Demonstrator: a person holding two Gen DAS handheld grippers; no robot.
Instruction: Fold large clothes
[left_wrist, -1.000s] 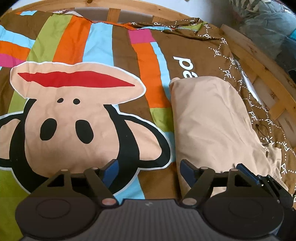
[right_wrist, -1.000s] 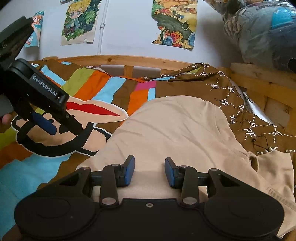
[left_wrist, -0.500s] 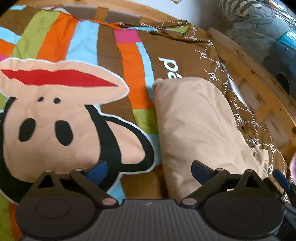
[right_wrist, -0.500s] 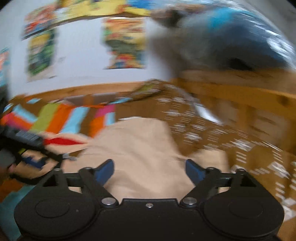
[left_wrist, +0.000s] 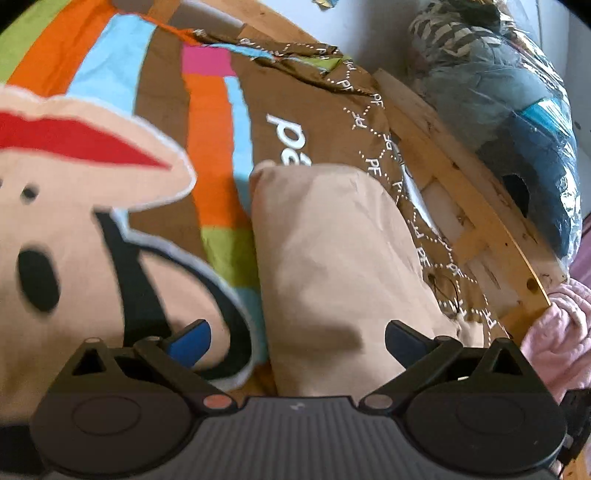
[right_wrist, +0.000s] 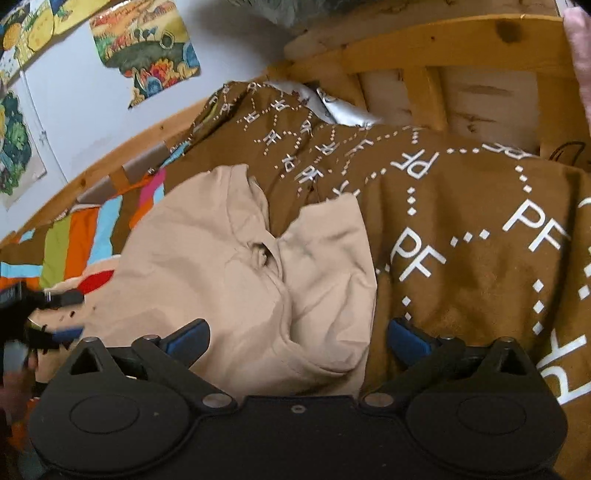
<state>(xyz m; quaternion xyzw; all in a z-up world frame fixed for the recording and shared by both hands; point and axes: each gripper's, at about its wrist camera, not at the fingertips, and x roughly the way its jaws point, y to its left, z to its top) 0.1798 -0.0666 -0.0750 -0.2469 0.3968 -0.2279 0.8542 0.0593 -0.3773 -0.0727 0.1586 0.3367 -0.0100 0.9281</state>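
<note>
A beige garment (left_wrist: 332, 258) lies folded into a long strip on the colourful bedspread (left_wrist: 207, 122). In the right wrist view the same garment (right_wrist: 207, 258) shows a sleeve or flap (right_wrist: 328, 266) lying over the brown part of the spread. My left gripper (left_wrist: 297, 338) is open, its blue-padded fingers straddling the strip's near end. Over the garment's near edge, my right gripper (right_wrist: 297, 338) stands open and holds nothing. At the far left of the right wrist view the left gripper (right_wrist: 44, 317) appears, blurred.
A wooden bed frame (left_wrist: 461, 177) runs along the right side. Bagged bedding in plastic (left_wrist: 517, 110) is stacked beyond it, and pink fabric (left_wrist: 554, 332) lies at the right. Posters (right_wrist: 147, 48) hang on the white wall behind the bed.
Both grippers have opened wide. The right one has swung right, now facing the garment's sleeve end and the brown spread. The left one has shifted right, over the folded strip.
</note>
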